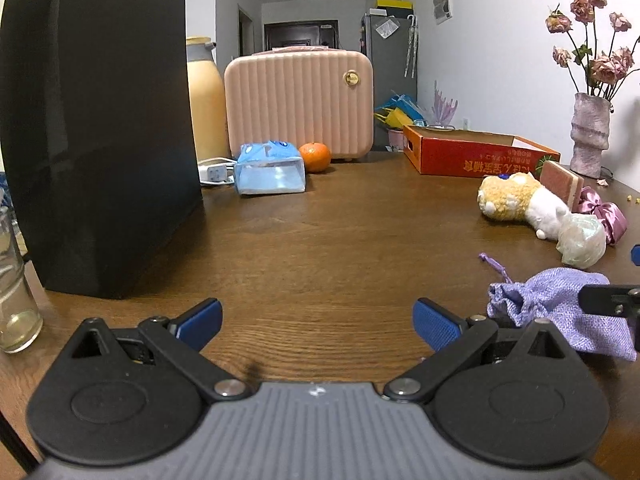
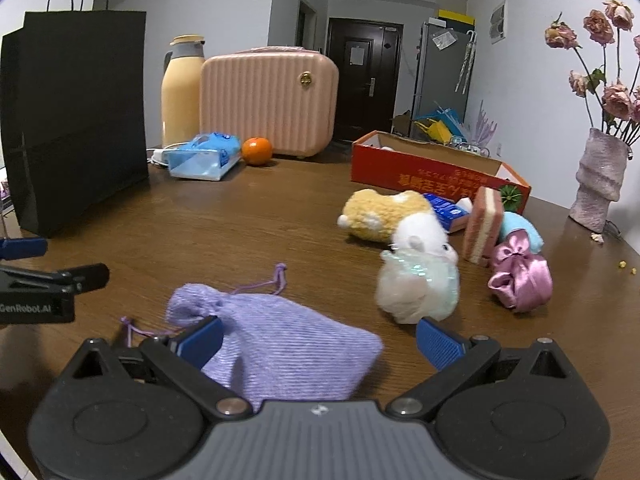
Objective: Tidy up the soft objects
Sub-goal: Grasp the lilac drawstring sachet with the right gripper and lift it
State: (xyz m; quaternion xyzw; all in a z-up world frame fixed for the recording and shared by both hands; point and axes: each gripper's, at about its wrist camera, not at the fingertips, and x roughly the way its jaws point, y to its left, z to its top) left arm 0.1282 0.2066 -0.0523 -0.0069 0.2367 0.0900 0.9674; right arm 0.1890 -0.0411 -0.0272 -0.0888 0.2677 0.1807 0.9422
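Brown wood-grain bench [image 1: 320,240] filled the left wrist view, with a hallway and dark door behind it. At the bench's left edge stood a tall black paper bag [image 1: 100,128]; toward the far edge sat a pink ribbed case [image 1: 298,100], a tissue pack [image 1: 270,170] and an orange [image 1: 315,156]. The left gripper [image 1: 318,326] hung low over bare wood, its fingers spread wide and holding nothing. Near the right edge lay a lilac drawstring pouch [image 1: 560,308], and beyond it a yellow-and-white plush toy [image 1: 520,204].

From the right wrist view, the right gripper [image 2: 318,340] hung directly over the lilac pouch [image 2: 280,344], fingers parted, one blue pad overlapping the cloth but not pinching it. Further along the right side, a loose cluster lay unsorted: the plush toy [image 2: 384,212], a white fluffy ball [image 2: 418,284], a pink satin pouch [image 2: 520,276], a striped sponge [image 2: 484,224] and a pale blue soft item [image 2: 520,232], all just in front of an open red cardboard box [image 2: 432,172].

Judging by this, sorting had barely started: every soft thing visible sat on the bench, none visibly packed. Box and bag interiors could not be seen.
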